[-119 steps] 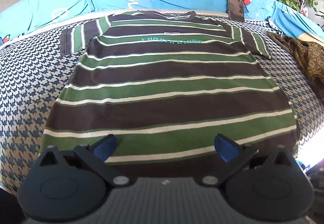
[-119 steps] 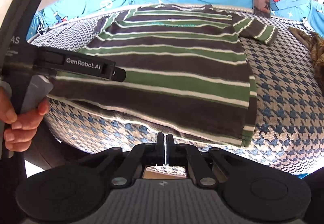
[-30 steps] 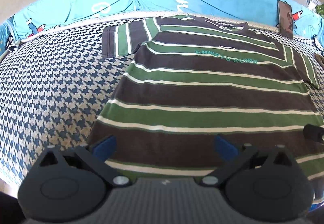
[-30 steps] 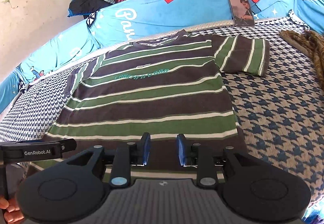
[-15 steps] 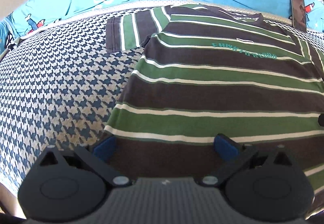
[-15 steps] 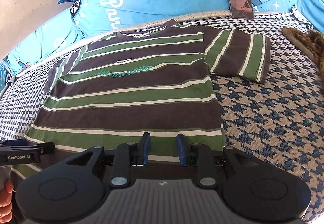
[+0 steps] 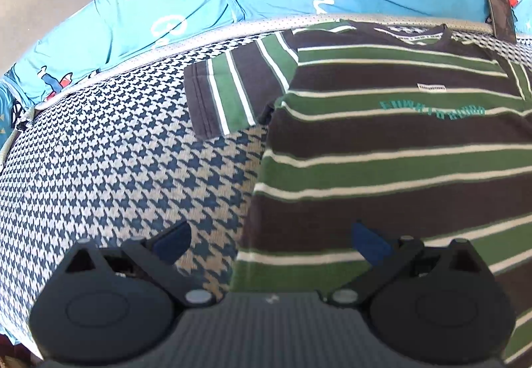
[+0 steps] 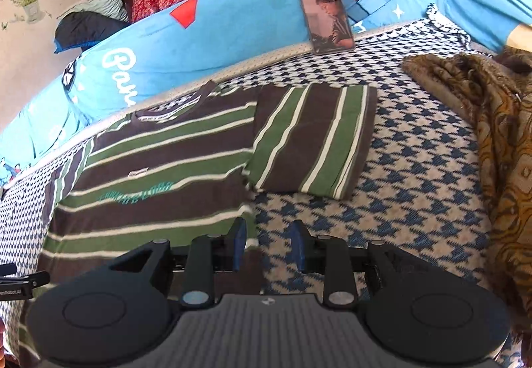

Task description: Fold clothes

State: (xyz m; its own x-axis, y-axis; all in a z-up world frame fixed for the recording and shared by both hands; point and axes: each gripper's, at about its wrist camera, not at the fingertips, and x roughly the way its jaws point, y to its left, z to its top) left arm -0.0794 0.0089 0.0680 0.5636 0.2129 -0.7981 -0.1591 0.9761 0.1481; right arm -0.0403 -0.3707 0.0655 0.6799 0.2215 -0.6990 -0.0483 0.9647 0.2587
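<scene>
Left gripper (image 7: 271, 240): fingers (image 7: 173, 240) spread wide, holding nothing, straddling the left side edge of the shirt (image 7: 382, 142) near its hem; one finger is over the houndstooth cover (image 7: 116, 152), the other over the striped cloth. Right gripper (image 8: 267, 243): fingers (image 8: 238, 243) narrow and opening, empty, poised at the shirt's right side edge, below its sleeve (image 8: 312, 138). The shirt lies flat, face up, both sleeves spread, collar toward the blue cushions (image 8: 232, 25). A phone (image 8: 324, 14) leans upright on a cushion. A brown patterned cloth (image 8: 492, 122) lies at the right, apart from the shirt.
</scene>
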